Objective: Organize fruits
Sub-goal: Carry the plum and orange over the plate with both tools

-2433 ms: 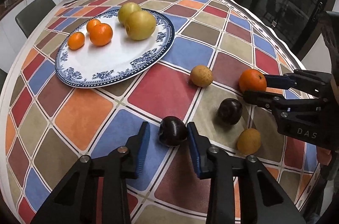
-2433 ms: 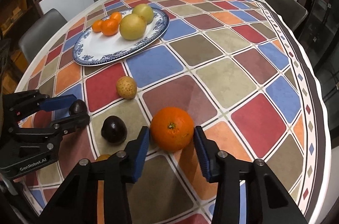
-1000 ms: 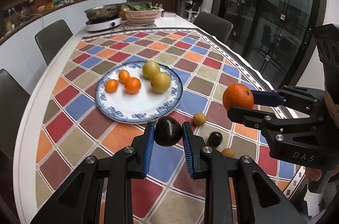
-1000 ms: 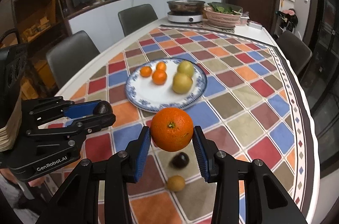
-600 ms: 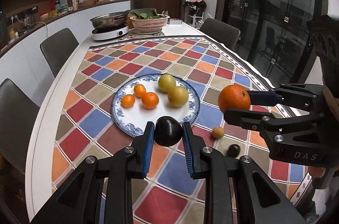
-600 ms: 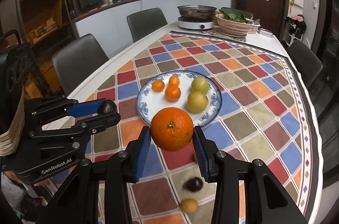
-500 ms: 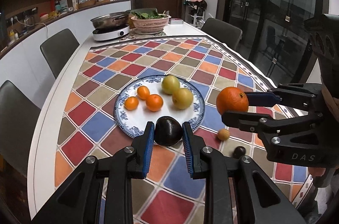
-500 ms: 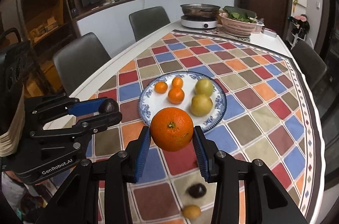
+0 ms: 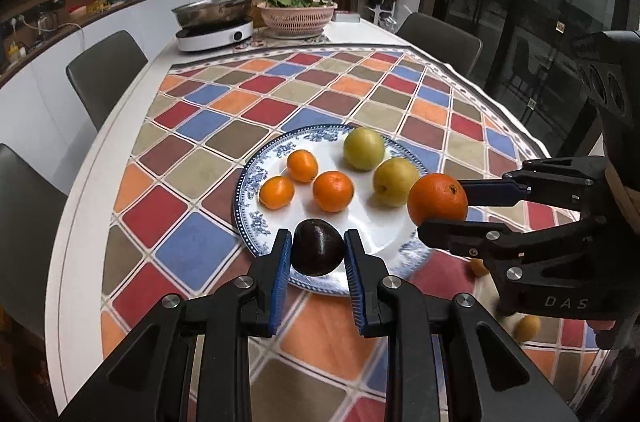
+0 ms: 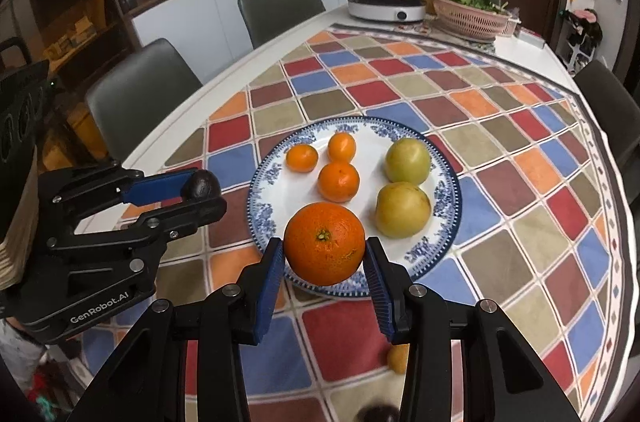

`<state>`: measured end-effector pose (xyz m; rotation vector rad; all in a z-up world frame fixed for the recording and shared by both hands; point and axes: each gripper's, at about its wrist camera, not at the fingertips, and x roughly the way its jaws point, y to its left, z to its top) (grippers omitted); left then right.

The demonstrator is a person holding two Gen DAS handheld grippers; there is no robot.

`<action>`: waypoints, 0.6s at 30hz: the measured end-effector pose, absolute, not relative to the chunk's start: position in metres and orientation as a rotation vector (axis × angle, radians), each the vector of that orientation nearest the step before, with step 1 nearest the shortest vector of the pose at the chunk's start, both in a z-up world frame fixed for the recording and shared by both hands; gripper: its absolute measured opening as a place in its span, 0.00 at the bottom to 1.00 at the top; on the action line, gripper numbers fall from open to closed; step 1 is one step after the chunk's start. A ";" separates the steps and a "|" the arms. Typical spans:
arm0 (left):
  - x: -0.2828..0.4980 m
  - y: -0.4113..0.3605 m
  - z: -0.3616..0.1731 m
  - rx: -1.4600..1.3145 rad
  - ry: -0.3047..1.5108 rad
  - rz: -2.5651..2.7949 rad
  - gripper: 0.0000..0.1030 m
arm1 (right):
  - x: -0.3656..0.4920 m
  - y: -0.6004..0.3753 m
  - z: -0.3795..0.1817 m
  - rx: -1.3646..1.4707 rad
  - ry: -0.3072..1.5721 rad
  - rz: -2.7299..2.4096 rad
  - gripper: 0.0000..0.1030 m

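The left claw point(image 9: 318, 254) is clamped on a dark plum point(image 9: 318, 252), its blue pads point(image 9: 281, 264) pressed to either side of the fruit, with the jaws drawn close together; the plum hangs in the air over the near rim of the blue-and-white plate point(image 9: 250, 226); the right claw point(image 10: 325, 258) is clamped on a large orange point(image 10: 325, 243), its jaws set wider to take the bigger fruit, and the orange likewise hangs above the plate's near edge; seen from the left wrist, the orange sits off to the right of the plum, between the right claw's black fingers; low in the right wrist view, a small yellow fruit point(image 10: 397, 358) and another dark plum point(image 10: 376, 414) lie on the counter point(image 10: 532, 254), blurred and partly hidden behind the claw; the counter carries a checked cloth of red, blue, orange and olive squares; on the plate lie three small tangerines point(image 9: 333, 191) grouped to the left and two yellow-green pears point(image 9: 396, 182) to the right, one pear behind the other; beyond the plate, at the far end of the counter, stand a steel pot on a white hotplate point(image 9: 214, 32) and a pink basket of greens point(image 9: 296, 16); grey chairs point(image 9: 106, 70) stand round the counter
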<state>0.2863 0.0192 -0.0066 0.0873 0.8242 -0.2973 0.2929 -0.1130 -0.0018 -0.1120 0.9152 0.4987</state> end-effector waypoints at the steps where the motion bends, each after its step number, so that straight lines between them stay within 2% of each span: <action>1: 0.292 0.020 -0.010 0.095 0.831 -0.298 0.26 | 0.298 -0.110 -0.006 -0.115 0.925 0.500 0.40; 18: 0.350 0.026 -0.052 0.193 0.935 -0.413 0.26 | 0.338 -0.078 -0.046 -0.193 1.009 0.533 0.40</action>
